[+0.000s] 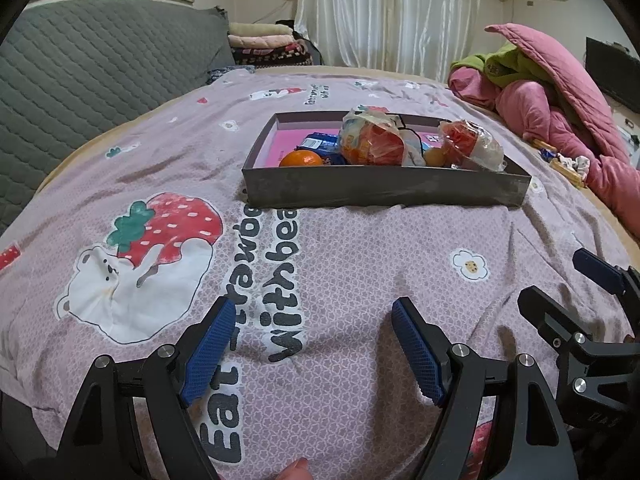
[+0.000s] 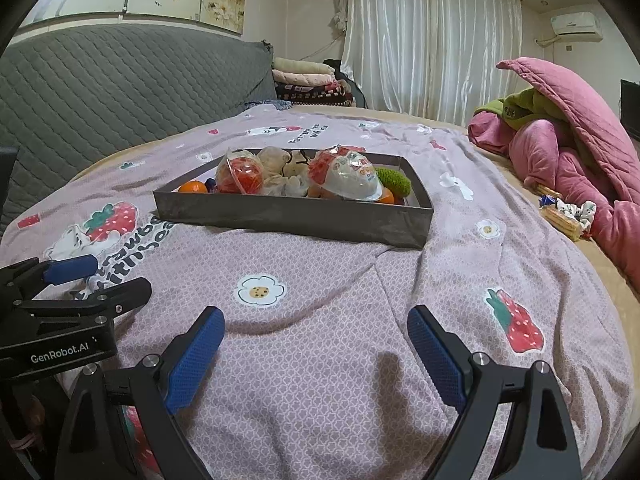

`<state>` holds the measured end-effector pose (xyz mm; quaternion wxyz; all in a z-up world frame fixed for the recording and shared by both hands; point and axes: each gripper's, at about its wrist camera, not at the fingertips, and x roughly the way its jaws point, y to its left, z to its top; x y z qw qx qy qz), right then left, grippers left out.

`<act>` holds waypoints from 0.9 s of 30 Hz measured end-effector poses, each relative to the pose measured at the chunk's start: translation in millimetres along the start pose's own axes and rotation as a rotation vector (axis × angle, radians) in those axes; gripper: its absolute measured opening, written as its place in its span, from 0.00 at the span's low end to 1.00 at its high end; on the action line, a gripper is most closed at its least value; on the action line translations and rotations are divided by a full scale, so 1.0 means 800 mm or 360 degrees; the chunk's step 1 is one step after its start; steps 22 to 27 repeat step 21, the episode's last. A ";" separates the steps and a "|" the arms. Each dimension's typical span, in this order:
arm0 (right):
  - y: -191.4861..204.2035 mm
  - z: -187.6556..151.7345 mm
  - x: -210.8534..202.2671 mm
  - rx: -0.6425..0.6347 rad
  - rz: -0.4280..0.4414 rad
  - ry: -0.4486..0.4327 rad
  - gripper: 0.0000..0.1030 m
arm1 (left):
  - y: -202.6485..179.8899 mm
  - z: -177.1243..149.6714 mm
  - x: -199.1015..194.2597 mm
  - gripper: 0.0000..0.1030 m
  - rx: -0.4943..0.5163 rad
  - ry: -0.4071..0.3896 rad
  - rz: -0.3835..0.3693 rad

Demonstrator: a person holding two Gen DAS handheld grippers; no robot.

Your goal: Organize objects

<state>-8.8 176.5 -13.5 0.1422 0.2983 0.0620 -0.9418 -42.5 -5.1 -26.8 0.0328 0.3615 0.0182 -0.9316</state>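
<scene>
A dark grey shallow box (image 1: 380,190) with a pink inside sits on the bed's purple strawberry-print cover; it also shows in the right wrist view (image 2: 288,216). It holds an orange (image 1: 301,159), a blue packet (image 1: 318,142), clear bags of red snacks (image 1: 372,140) and, in the right wrist view, a green knitted thing (image 2: 394,180). My left gripper (image 1: 312,312) is open and empty, low over the cover, well in front of the box. My right gripper (image 2: 316,320) is open and empty, beside the left one.
A pile of pink and green quilts (image 2: 568,136) lies at the right. Wrapped snacks and a small cloth (image 2: 564,212) lie next to it. A grey quilted headboard (image 1: 88,72) runs along the left. Folded blankets (image 2: 308,80) and curtains stand behind.
</scene>
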 end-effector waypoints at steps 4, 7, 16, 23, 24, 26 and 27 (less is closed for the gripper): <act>0.001 -0.001 0.001 -0.0004 0.0000 0.0006 0.90 | 0.000 0.000 0.000 0.79 0.0003 0.0001 0.0000; 0.001 -0.002 0.001 -0.0005 0.0002 0.0007 0.90 | -0.001 0.000 0.000 0.79 0.0005 0.0001 0.0001; -0.001 -0.003 0.002 0.0001 0.0003 0.0011 0.90 | 0.000 0.000 0.000 0.79 -0.0002 -0.0002 0.0005; 0.000 -0.003 0.002 -0.0008 -0.0001 0.0012 0.90 | 0.002 0.001 -0.001 0.79 -0.0011 -0.0007 -0.0012; 0.000 -0.003 0.002 -0.0008 -0.0001 0.0012 0.90 | 0.002 0.001 -0.001 0.79 -0.0011 -0.0007 -0.0012; 0.000 -0.003 0.002 -0.0008 -0.0001 0.0012 0.90 | 0.002 0.001 -0.001 0.79 -0.0011 -0.0007 -0.0012; 0.000 -0.003 0.002 -0.0008 -0.0001 0.0012 0.90 | 0.002 0.001 -0.001 0.79 -0.0011 -0.0007 -0.0012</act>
